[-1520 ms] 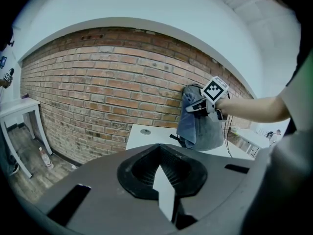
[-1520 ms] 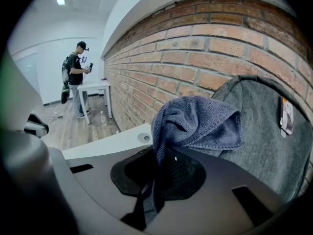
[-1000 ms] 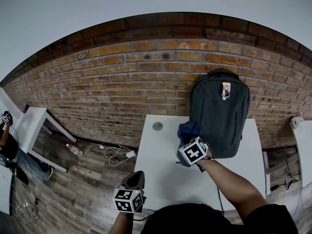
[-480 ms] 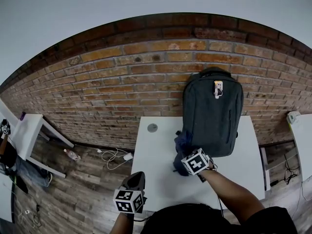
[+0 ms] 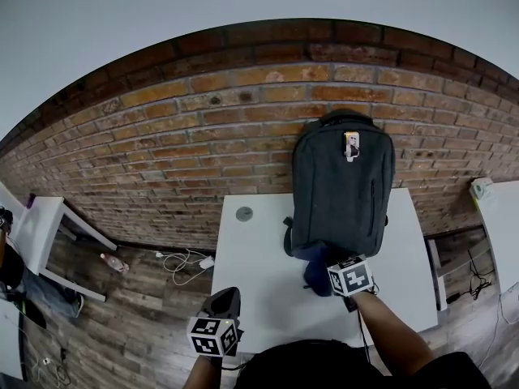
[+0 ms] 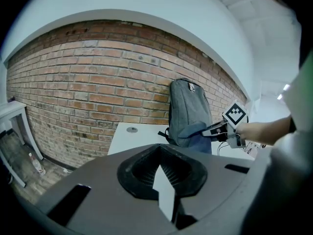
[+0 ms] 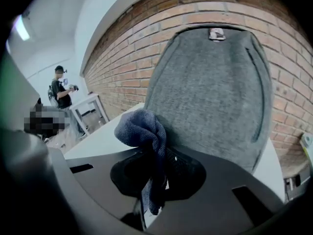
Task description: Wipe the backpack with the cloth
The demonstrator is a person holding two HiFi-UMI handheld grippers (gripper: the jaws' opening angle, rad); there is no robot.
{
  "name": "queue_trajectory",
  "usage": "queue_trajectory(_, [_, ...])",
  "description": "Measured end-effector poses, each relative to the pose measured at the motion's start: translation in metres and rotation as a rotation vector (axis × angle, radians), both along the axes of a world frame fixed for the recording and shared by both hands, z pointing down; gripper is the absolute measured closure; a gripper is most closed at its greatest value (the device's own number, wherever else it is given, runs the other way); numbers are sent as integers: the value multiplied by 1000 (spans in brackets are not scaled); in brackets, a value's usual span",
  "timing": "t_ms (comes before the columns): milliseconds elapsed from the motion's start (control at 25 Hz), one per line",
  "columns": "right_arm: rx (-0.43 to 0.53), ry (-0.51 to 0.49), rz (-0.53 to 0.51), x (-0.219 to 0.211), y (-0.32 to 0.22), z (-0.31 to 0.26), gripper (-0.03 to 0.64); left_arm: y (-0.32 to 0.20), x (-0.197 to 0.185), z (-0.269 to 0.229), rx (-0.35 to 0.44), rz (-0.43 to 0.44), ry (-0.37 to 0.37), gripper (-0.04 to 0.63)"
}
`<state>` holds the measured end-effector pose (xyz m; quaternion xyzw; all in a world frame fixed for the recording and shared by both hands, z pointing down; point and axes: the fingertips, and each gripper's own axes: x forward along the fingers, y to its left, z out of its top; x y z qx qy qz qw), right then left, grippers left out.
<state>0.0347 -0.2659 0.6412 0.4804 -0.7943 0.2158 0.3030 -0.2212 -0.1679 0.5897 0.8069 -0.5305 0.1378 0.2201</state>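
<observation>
A dark grey backpack stands upright on the white table, leaning against the brick wall. My right gripper is shut on a dark blue cloth, which presses against the backpack's lower front edge. In the right gripper view the cloth bunches above the right gripper, with the backpack filling the view just behind it. My left gripper hangs off the table's near left corner, shut and holding nothing. From the left gripper view, the backpack and cloth lie ahead.
A small grey disc lies on the table left of the backpack. On the wooden floor at the left are a bottle, white cables and a small white table. A person stands far off.
My right gripper has carried the cloth from the backpack's left side down and right to its bottom front edge. The left gripper has stayed put.
</observation>
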Motion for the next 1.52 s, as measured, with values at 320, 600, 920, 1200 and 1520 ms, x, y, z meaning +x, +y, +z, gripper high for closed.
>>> queue_trajectory(320, [-7,-44,289,109,8,0,577,-6,12,-1,1,40,0,598])
queue_trajectory(600, [199,-39,386,174,9,-34,577,-9,18,1,-3,53,5,598])
queue_trajectory(920, [545,-9,294,166,20,-115,577,-26,23,-9,26,73,-4,598])
queue_trajectory(1200, [685,-81,300,162,40,-156,577,-47,37,-26,67,125,-10,598])
queue_trajectory(1520, [685,-100,336,162,66,-155,577,-57,47,-21,70,172,-3,598])
